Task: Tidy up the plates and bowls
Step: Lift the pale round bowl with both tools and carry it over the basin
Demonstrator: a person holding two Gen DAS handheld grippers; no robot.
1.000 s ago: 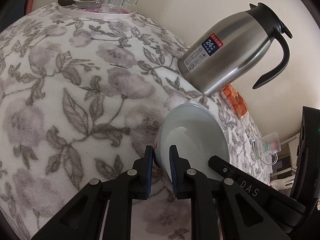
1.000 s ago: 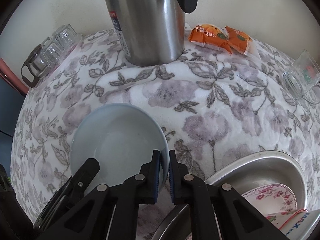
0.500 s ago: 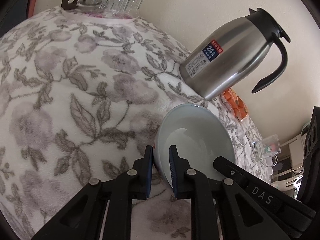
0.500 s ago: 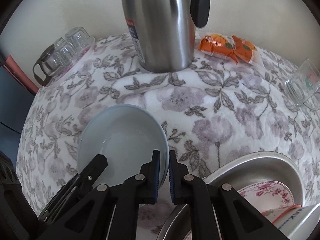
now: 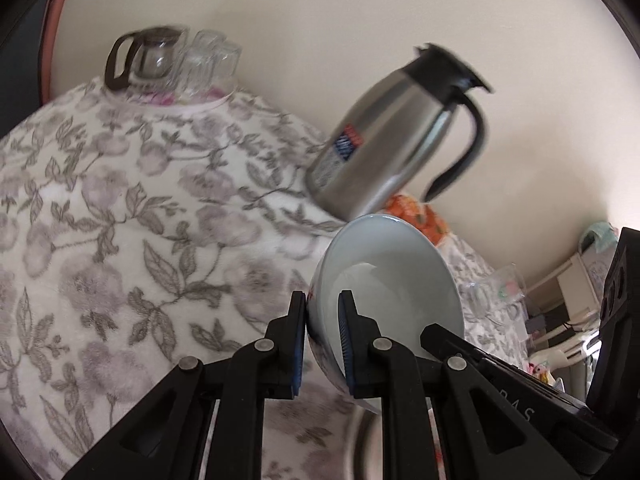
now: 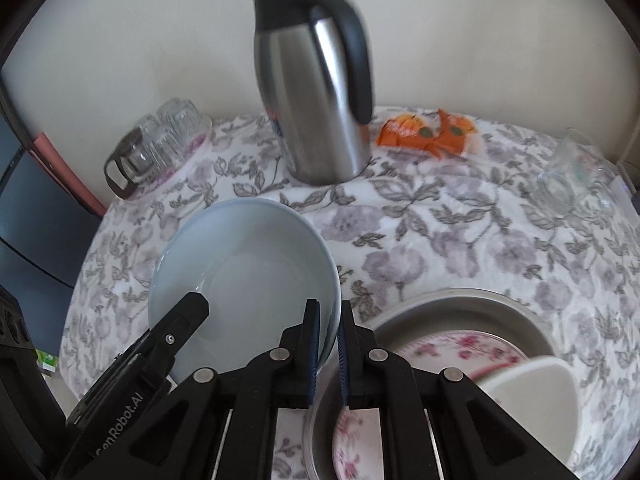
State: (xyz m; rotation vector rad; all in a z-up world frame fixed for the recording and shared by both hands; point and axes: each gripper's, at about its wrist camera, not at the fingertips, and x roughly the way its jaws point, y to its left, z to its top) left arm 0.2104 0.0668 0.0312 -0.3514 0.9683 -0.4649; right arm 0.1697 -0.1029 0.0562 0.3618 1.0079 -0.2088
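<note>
A pale blue bowl (image 5: 384, 280) (image 6: 244, 276) hangs in the air above the flowered tablecloth, gripped on both sides. My left gripper (image 5: 322, 336) is shut on its near rim, one pad inside and one outside. My right gripper (image 6: 329, 344) is shut on the opposite rim. In the right wrist view the left gripper's finger shows at the bowl's lower left. A steel basin (image 6: 448, 308) to the right holds a pink-flowered plate (image 6: 472, 350) and a white bowl (image 6: 532, 392).
A steel thermos jug (image 6: 316, 92) (image 5: 392, 140) stands at the back by the wall. A tray with a glass pot and upturned glasses (image 6: 160, 148) (image 5: 176, 64) sits back left. Orange snack packs (image 6: 428, 136) and a glass mug (image 6: 568, 180) lie to the right.
Both grippers have risen together with the bowl, lifting it off the tablecloth. More of the wall and of the basin's contents now shows.
</note>
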